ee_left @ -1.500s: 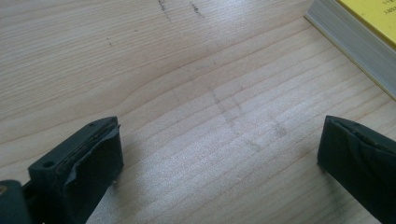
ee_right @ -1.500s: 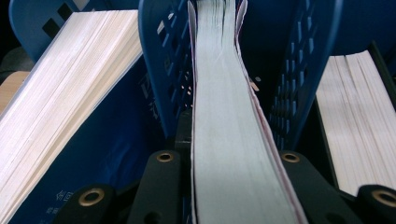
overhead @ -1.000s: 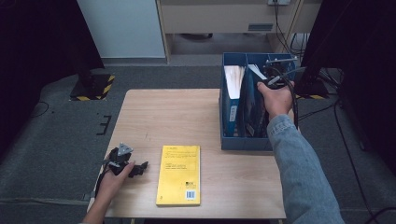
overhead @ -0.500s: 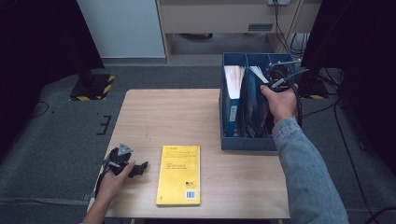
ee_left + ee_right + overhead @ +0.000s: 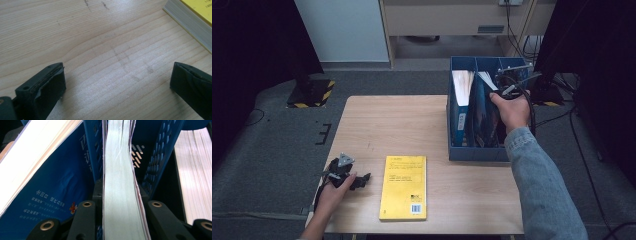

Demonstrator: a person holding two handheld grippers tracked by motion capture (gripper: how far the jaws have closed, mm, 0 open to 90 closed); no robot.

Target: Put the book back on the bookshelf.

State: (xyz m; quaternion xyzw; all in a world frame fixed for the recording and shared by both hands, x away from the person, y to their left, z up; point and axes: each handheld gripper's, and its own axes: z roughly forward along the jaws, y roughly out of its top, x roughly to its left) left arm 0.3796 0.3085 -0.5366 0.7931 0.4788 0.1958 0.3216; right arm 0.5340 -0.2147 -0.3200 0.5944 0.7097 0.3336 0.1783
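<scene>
My right hand-held gripper is clamped on a book inside the blue file box; I should lower it straight. My left hand-held gripper rests wide open, empty.

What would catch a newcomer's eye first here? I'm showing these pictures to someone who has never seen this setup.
First the blue file box at the table's right edge, where the right tongs are shut on a book standing in one of its compartments. Next the yellow book lying flat near the front edge of the wooden table. Beside it, the left tongs rest open on bare wood.
</scene>
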